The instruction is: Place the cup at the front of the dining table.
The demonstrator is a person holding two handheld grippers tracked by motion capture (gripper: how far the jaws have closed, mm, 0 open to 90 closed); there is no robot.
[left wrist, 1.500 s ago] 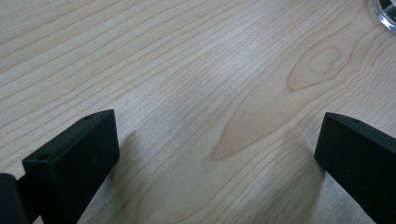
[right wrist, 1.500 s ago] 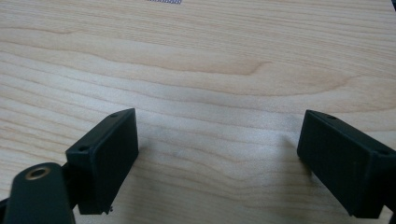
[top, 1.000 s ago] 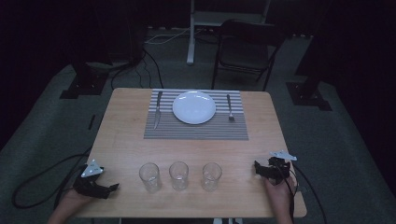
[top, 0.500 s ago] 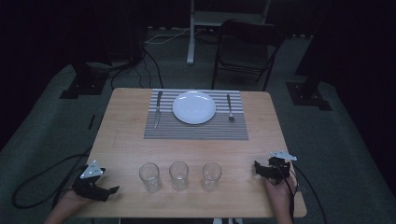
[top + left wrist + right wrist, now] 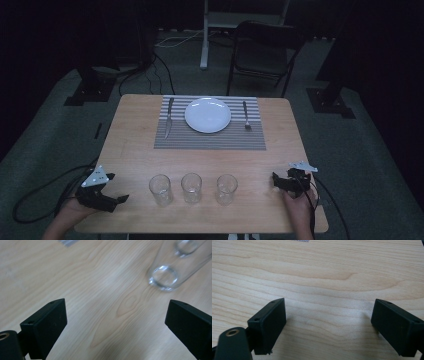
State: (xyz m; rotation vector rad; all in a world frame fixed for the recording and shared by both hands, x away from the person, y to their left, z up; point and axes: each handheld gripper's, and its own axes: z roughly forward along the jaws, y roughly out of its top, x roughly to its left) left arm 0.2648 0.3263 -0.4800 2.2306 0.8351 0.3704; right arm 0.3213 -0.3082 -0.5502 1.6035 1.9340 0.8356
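Three empty glasses are set in a row near the front edge of the wooden table (image 5: 135,145): the left glass (image 5: 160,189), the middle glass (image 5: 191,187) and the right glass (image 5: 226,189), each upright and apart from its neighbours. The row is placed between the two grippers, probably so that either can reach it. Farther back, a striped placemat (image 5: 210,141) is laid with a white plate (image 5: 208,114) at its centre, a knife (image 5: 169,117) to the left and a fork (image 5: 246,116) to the right, as for a place setting that seemingly lacks only a glass. The left gripper (image 5: 120,199) is held above the near left corner, pointed right toward the left glass but well short of it; its jaws are spread wide with nothing between them, and in the left gripper view bare wood is seen between them with the glass bases beyond at upper right. The right gripper (image 5: 275,180) is rested low at the near right, jaws likewise wide and empty over bare wood. Compared with a second ago, the left gripper has been raised off the table and its jaws have been narrowed slightly; the right gripper and all tableware are unchanged
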